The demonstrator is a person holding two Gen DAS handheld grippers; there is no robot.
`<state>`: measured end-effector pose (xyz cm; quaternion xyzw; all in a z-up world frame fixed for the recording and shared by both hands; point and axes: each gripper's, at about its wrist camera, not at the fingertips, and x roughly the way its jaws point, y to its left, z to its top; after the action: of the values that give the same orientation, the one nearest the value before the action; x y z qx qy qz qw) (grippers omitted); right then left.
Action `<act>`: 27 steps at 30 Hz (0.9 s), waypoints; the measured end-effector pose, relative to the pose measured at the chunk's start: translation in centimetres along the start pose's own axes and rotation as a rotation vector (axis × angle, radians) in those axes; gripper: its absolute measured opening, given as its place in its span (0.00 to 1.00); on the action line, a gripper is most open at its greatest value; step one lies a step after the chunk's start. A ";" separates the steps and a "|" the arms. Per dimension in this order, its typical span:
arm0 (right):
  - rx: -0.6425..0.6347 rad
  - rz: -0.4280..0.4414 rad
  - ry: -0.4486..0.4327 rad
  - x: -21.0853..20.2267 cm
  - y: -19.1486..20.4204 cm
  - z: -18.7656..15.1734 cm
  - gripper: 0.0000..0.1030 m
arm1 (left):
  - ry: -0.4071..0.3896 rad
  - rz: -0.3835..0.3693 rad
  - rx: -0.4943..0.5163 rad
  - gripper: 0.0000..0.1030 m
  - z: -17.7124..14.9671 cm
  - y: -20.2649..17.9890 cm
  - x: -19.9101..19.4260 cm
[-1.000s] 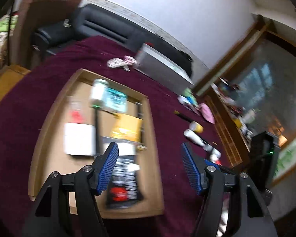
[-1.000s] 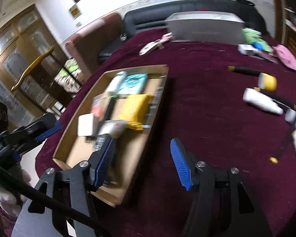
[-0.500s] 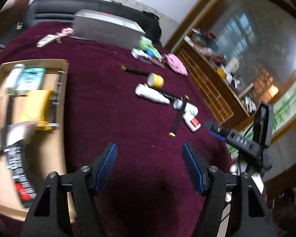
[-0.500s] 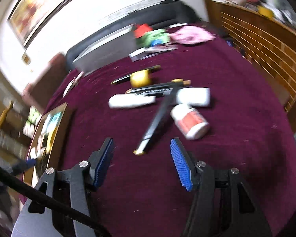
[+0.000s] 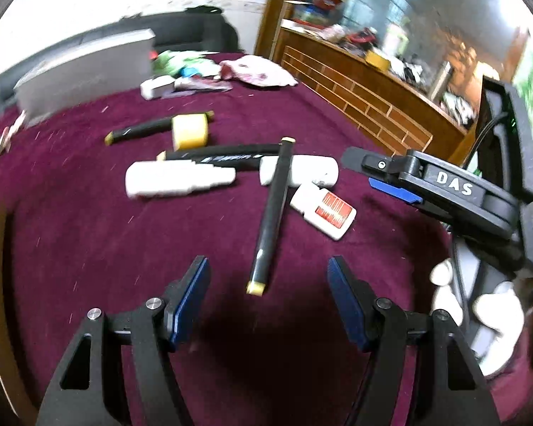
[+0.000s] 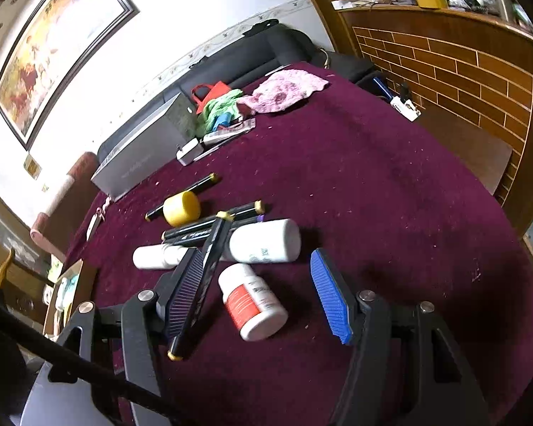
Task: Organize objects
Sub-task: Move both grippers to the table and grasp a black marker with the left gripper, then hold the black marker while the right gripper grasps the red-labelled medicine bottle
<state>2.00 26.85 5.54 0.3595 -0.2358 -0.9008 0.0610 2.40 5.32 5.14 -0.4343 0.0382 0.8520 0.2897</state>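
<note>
**Ana:** Right wrist view first: the right gripper [image 6: 263,291] is spread, its jaws having just been opening, and nothing is pinched. The small white bottle with the red label [image 6: 254,301] lies on its side between the pads, touching neither.

**Ben:** And the left gripper [image 5: 266,296]?

**Ana:** Spread too, empty, hovering over the purple cloth [image 5: 89,234]. The near tip of a long black marker [image 5: 272,213] points into its gap.

**Ben:** How would that bottle handle?

**Ana:** Probably light, stiff plastic, round and smooth, so it could roll or slip. I'd grip it across the middle of the body, over the label.

**Ben:** The marker?

**Ana:** Light and rigid, thin. It leans across the big white bottle [image 6: 266,239], so I'd take it mid-shaft. Lifting it may nudge what lies underneath.

**Ben:** Count them, near to far.

**Ana:** One red-label bottle; one big white bottle; one slimmer white bottle [image 6: 152,256] to its left. Markers: the crossing one, at least two lying together behind it [image 6: 192,229], and one farther back [image 6: 195,186] behind the yellow cap [image 6: 182,208]. So at least four, and one cap.

**Ben:** Beyond that?

**Ana:** A grey box [image 6: 142,152], green cloth [image 6: 218,106], pink cloth [image 6: 284,90], well apart. A brown tray [image 6: 71,284] edge shows far left.
</note>
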 end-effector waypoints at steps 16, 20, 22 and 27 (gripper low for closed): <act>0.055 0.043 0.029 0.9 -1.8 0.0 0.63 | 0.064 0.034 0.054 0.11 2.5 -0.6 6.7; 0.031 0.035 0.046 1.2 -1.4 -0.3 0.63 | 0.049 0.004 -0.011 0.11 1.6 1.0 4.7; 0.017 0.033 0.053 1.4 -1.2 -0.4 0.63 | 0.031 0.010 -0.018 0.11 0.8 1.4 3.1; -0.022 0.045 0.100 2.6 -0.5 -0.9 0.64 | 0.000 0.031 -0.009 0.11 -1.8 1.7 -0.7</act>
<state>0.76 26.19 3.17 0.3981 -0.2304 -0.8826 0.0971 3.08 2.97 4.28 -0.4348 0.0411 0.8567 0.2746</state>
